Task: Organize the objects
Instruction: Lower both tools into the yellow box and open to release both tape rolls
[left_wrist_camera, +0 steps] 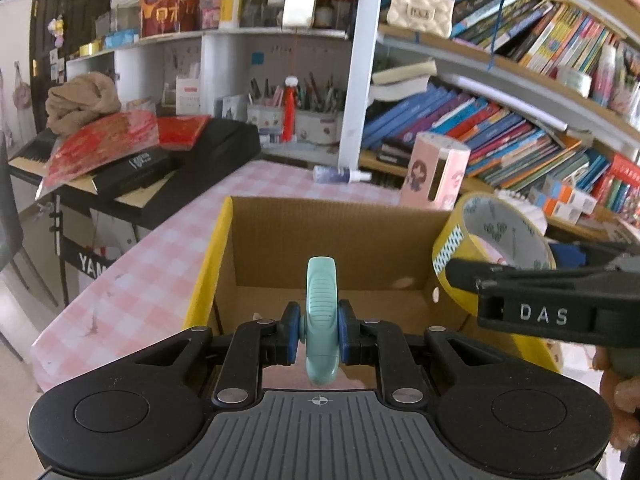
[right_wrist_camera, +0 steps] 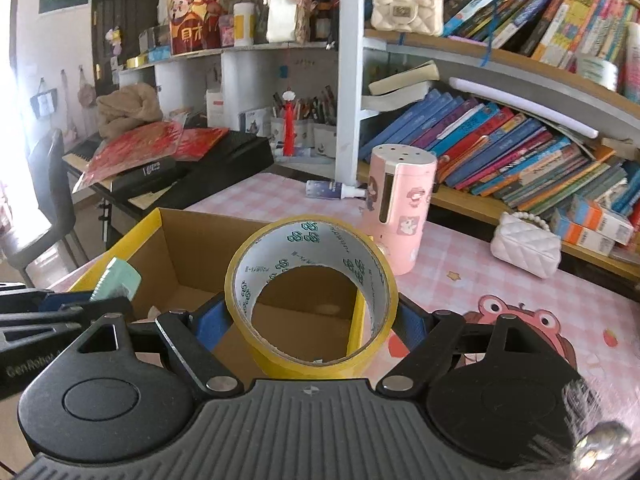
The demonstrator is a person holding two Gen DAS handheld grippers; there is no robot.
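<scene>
An open cardboard box (left_wrist_camera: 332, 240) with yellow outer sides stands on the pink checked table; its floor looks bare. My left gripper (left_wrist_camera: 319, 330) is shut on a small mint-green oblong item (left_wrist_camera: 321, 304), held upright over the box's near edge. In the right wrist view the same green item (right_wrist_camera: 116, 278) pokes up at the left beside the box (right_wrist_camera: 192, 248). My right gripper (right_wrist_camera: 310, 318) is shut on a wide roll of yellow tape (right_wrist_camera: 312, 292), its blue pads pressing both sides, held over the box's right wall. That tape roll (left_wrist_camera: 492, 236) also shows at the right in the left wrist view.
A pink cylinder holder (right_wrist_camera: 400, 216) with cartoon stickers stands behind the box. A small spray bottle (right_wrist_camera: 332, 191) lies at the table's back. A white quilted purse (right_wrist_camera: 526, 246) sits to the right. Bookshelves (right_wrist_camera: 520, 140) line the back; a keyboard (left_wrist_camera: 160, 160) with red papers stands left.
</scene>
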